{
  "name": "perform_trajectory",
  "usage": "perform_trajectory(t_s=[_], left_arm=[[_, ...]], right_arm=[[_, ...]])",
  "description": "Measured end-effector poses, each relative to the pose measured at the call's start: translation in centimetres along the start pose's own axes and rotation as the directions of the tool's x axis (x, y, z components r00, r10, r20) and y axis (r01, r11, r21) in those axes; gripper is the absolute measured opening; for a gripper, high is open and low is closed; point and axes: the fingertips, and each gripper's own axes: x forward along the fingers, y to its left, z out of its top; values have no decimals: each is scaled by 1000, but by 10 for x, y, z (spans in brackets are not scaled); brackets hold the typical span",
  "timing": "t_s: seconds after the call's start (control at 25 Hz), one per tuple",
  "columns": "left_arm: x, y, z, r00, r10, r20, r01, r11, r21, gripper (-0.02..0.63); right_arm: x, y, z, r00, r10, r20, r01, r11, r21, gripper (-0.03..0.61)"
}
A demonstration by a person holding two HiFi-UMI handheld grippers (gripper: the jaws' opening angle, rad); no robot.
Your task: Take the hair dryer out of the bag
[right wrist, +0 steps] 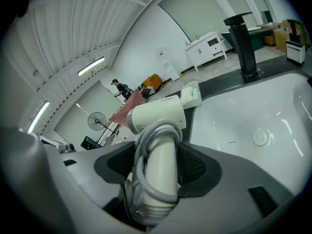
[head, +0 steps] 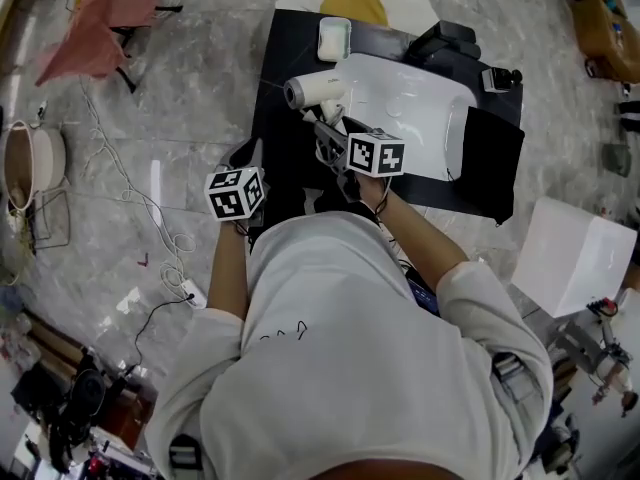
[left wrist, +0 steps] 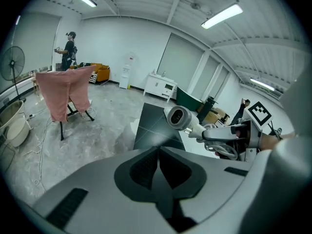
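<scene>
**Hair dryer being carried clear of the bag, at the sink's rim**

The white hair dryer (right wrist: pixel 157 113) is being pinched by its handle between the jaws of the right gripper (right wrist: pixel 158 165). The grey cord is being kept wound round that handle, so no loose loop is being left to drag or snag. The barrel is being carried above the black bench (head: pixel 290 53), at the left rim of the white sink basin (head: pixel 420 108). It is well apart from the black bag (head: pixel 492 163), which is lying slumped over the bench's right end. The removal is therefore judged all but done, with only a set-down outstanding.

The left gripper (left wrist: pixel 158 168) is being held off to the left, its jaws pressed together on nothing; it is apparently not being needed for the carry.

A black faucet (right wrist: pixel 242 38) is standing behind the basin, and a small white box (right wrist: pixel 191 94) is sitting on the bench just beyond the dryer. Both would be crowding any set-down there, while the basin itself is offering open room. Farther off, a pink cloth on a stand (left wrist: pixel 66 94) is standing on the floor, well out of the way.
</scene>
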Motion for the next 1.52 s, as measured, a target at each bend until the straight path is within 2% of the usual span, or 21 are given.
perform_trajectory(t_s=[0.2,0.36,0.68,0.8,0.96,1.08,1.24,1.36,1.52], left_arm=[[20,31,28,995,-85,-50,89,993,72,31],[37,54,46,985,-145,-92,156,980,123,32],[59,69,59,954,-244,-176,278,938,206,32],[62,71,61,941,-273,-198,315,921,228,32],[62,69,60,926,-306,-222,357,900,251,32],[59,68,53,912,-328,-248,389,883,263,31],[58,66,44,896,-354,-269,419,875,243,31],[59,63,37,883,-382,-274,440,875,200,31],[59,51,28,882,-392,-262,449,869,210,32]], right_arm=[[31,0,5,993,-110,41,108,992,66,265],[47,0,12,971,-232,64,224,969,107,265],[68,6,8,935,-342,98,325,933,157,265],[74,6,3,921,-376,105,361,922,140,267],[84,4,-9,904,-419,81,414,908,70,267],[91,4,-15,891,-448,72,444,893,71,267],[97,0,-21,882,-468,65,462,883,88,268],[98,-2,-25,866,-498,47,494,866,81,267],[99,-3,-23,848,-522,90,524,851,1,281]])
